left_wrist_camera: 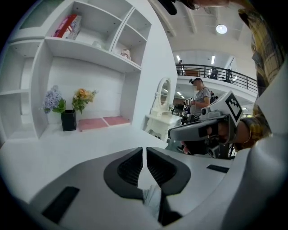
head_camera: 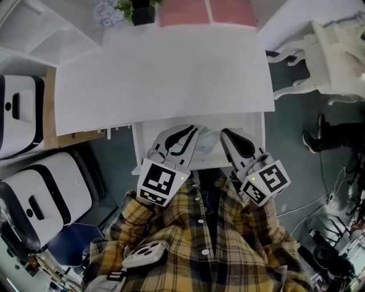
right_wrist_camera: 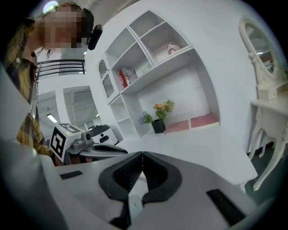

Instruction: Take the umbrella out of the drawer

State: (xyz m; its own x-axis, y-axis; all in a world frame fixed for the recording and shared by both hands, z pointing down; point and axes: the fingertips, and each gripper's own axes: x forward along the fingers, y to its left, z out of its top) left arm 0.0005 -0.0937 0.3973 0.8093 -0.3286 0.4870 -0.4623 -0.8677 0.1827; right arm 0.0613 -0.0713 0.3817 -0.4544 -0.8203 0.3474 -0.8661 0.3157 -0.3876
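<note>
A white drawer [head_camera: 138, 149] stands pulled out from under the front edge of the white desk [head_camera: 165, 74]. Both grippers hover over it side by side. A pale grey-blue folded thing [head_camera: 206, 144], which looks like the umbrella, lies in the drawer between them, mostly hidden. It also shows below the jaws as the pale thing [left_wrist_camera: 151, 198] in the left gripper view and the pale thing [right_wrist_camera: 135, 204] in the right gripper view. My left gripper [head_camera: 178, 133] [left_wrist_camera: 145, 151] is shut with nothing between its pads. My right gripper [head_camera: 228, 136] [right_wrist_camera: 142, 155] is shut and empty too.
At the back of the desk stand a black flower pot [head_camera: 142, 12] and two pink mats [head_camera: 206, 11], under a white shelf unit [left_wrist_camera: 90, 49]. A white vanity table [head_camera: 336, 51] stands to the right. White rounded cases [head_camera: 40, 199] sit on the floor to the left.
</note>
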